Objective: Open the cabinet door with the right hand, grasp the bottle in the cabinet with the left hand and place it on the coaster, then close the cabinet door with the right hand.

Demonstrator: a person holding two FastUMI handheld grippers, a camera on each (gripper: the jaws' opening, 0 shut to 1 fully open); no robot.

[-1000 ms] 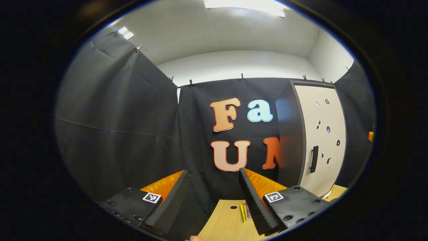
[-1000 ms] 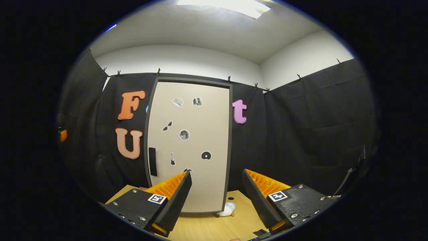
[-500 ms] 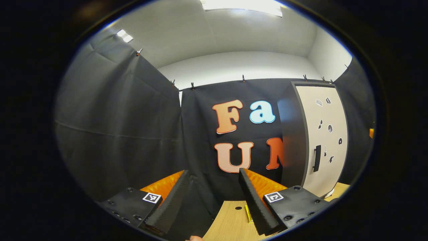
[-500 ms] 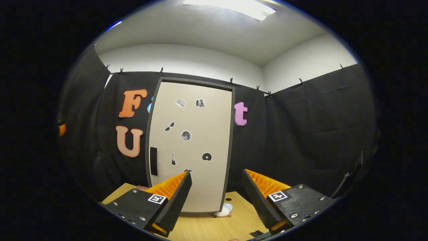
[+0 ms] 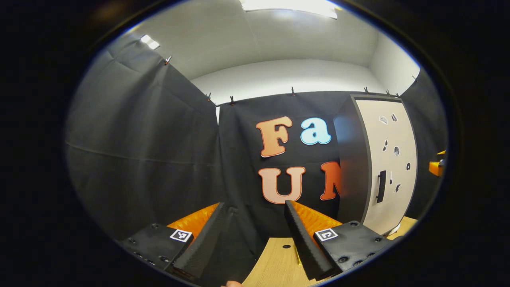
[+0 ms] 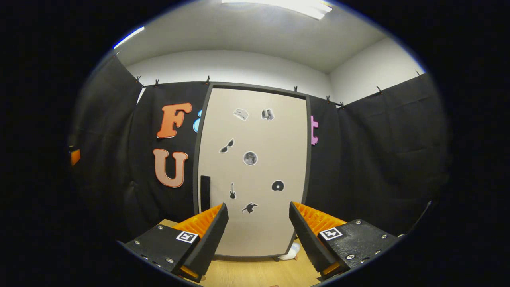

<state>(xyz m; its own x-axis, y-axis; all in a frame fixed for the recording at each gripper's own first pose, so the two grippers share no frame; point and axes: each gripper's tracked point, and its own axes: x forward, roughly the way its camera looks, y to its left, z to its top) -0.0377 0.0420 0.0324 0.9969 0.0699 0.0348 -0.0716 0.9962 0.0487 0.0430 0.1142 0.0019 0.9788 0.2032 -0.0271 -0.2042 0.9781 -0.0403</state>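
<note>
- Step in hand: the first, opening the cabinet door (image 6: 253, 171). Judged from the door, which stands fully closed in its dark frame; the approach is under way, no contact yet.
- Right gripper (image 6: 258, 235): jaws spread wide, holding nothing and touching nothing; it faces the door front squarely, apart from it.
- Door handle (image 6: 204, 193): a dark vertical bar at the door's left edge, in its lower half, just above and left of the right gripper's left finger in the right gripper view.
- Next move, as a judgement: shift the right gripper toward that left edge, bracket the bar with both fingers, close, then swing the door outward.
- Left gripper (image 5: 255, 235): jaws likewise apart and empty, held over the table (image 5: 275, 265) near its back edge, well left of the cabinet (image 5: 388, 167).
- Bottle: hidden behind the closed door; position inside cannot be told.
- Coaster: cannot be identified with certainty; a yellow edge (image 5: 297, 255) lies on the table beside the left gripper's right finger.
</note>
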